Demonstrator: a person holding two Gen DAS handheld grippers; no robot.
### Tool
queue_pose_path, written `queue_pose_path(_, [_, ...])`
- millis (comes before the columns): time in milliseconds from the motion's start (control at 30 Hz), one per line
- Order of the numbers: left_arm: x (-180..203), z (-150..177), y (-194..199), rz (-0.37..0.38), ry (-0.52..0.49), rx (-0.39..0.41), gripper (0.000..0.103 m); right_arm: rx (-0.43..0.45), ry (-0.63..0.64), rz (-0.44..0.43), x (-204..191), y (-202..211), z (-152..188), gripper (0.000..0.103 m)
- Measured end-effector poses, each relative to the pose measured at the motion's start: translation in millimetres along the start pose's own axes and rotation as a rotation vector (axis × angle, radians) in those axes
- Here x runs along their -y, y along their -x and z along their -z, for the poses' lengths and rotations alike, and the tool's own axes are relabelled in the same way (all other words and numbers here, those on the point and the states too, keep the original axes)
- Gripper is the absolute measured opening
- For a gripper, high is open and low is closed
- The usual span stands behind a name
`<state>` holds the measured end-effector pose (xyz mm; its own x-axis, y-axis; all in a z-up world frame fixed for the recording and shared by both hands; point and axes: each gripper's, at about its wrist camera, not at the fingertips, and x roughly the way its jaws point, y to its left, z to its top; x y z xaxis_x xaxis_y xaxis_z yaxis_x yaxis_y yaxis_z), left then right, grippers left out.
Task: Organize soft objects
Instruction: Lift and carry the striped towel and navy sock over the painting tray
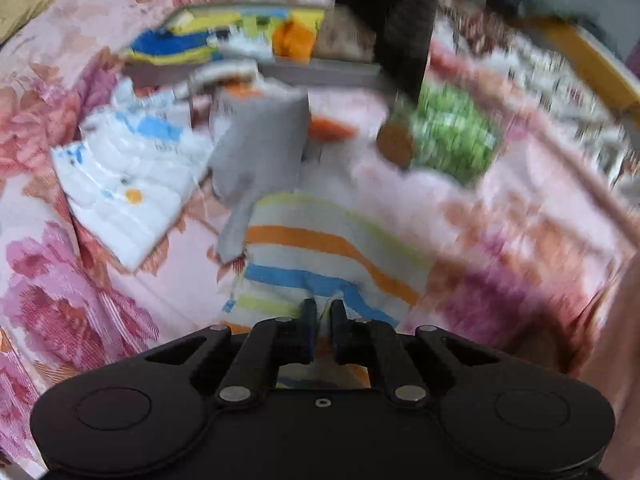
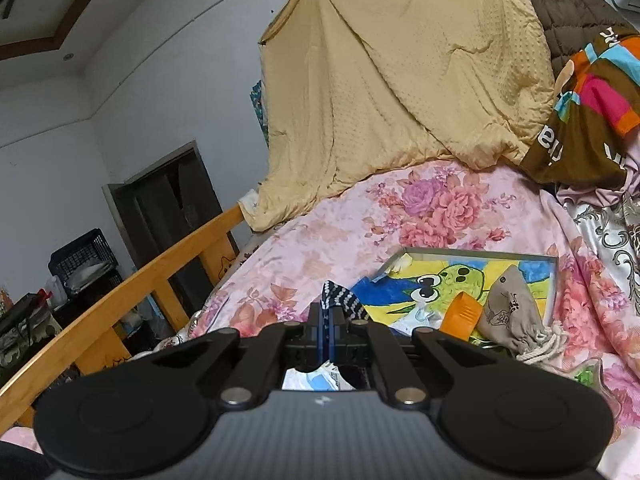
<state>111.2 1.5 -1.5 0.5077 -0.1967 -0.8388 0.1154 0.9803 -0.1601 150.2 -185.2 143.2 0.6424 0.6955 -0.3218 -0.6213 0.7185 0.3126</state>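
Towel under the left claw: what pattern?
White towel with orange, blue and yellow-green stripes; shows best in the left wrist view.

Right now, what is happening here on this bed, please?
A person with a gripper in each hand is sorting soft things on a bed with a floral sheet. The left gripper is shut on the edge of a striped towel. The right gripper is shut on a dark blue and white patterned cloth. Ahead lies a tray with a cartoon picture, which already holds a beige drawstring pouch and an orange item. A white quilted cloth and a grey cloth lie loose on the sheet.
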Motion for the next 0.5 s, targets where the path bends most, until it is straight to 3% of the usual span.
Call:
queue_pose_path(267, [-13.8, -13.5, 34.0, 0.054, 0.123, 0.183, 0.007, 0.008, -0.029, -0.003, 17.7, -13.4, 5.3, 0.003])
queue_pose_path(500, [-18.6, -41.9, 55.4, 0.028, 0.147, 0.276, 0.007, 0.072, -0.011, 0.006, 28.2, -17.6, -0.9, 0.003])
